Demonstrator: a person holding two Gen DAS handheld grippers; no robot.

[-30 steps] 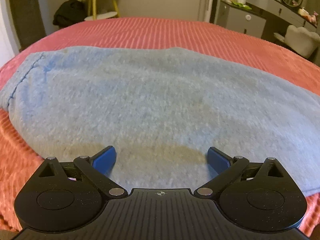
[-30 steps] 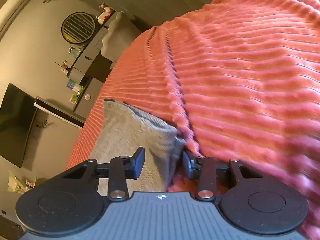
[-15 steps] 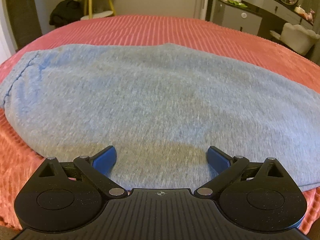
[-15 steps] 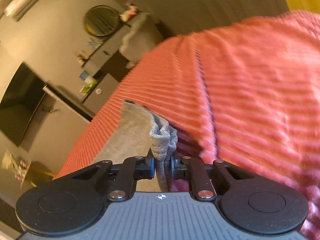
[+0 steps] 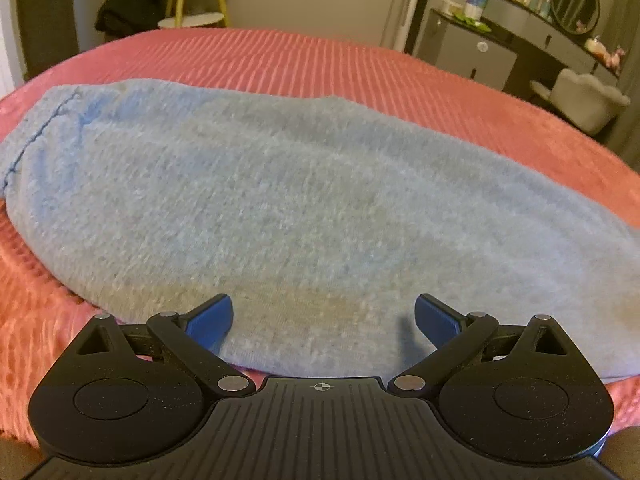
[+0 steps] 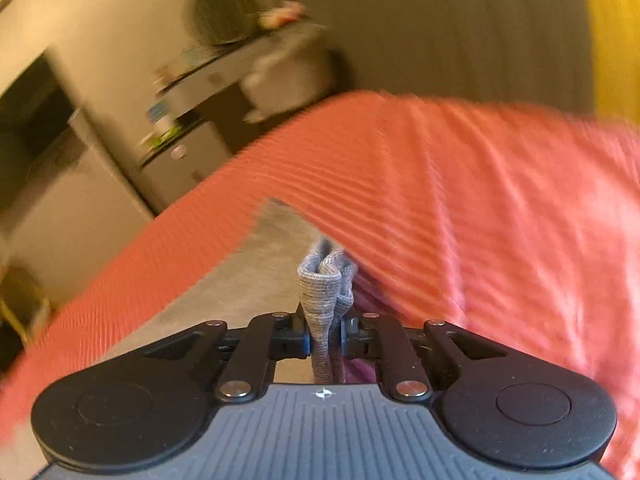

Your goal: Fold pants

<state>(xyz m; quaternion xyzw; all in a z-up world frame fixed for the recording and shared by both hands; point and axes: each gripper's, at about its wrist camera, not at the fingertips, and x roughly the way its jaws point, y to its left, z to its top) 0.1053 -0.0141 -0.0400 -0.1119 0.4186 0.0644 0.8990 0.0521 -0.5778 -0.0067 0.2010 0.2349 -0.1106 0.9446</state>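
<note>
The grey-blue pants [image 5: 304, 200] lie spread flat on the coral ribbed bedspread [image 5: 320, 56], filling most of the left wrist view. My left gripper [image 5: 323, 318] is open, its blue fingertips [image 5: 212, 316] resting low over the near edge of the fabric. In the right wrist view my right gripper [image 6: 325, 338] is shut on a bunched grey edge of the pants [image 6: 325, 280], which sticks up between the jaws. More of the pants [image 6: 256, 264] trails away to the left on the bedspread [image 6: 480, 220].
A grey dresser with a round mirror [image 5: 504, 40] and a white chair [image 5: 580, 100] stand past the bed at the right. A yellow-legged stool [image 5: 192, 12] and a dark bundle [image 5: 128, 4] stand beyond the far edge. The right wrist view is motion-blurred.
My right gripper closed on the pants edge and has lifted and swung with it. My left gripper stayed open over the pants, shifting only slightly.
</note>
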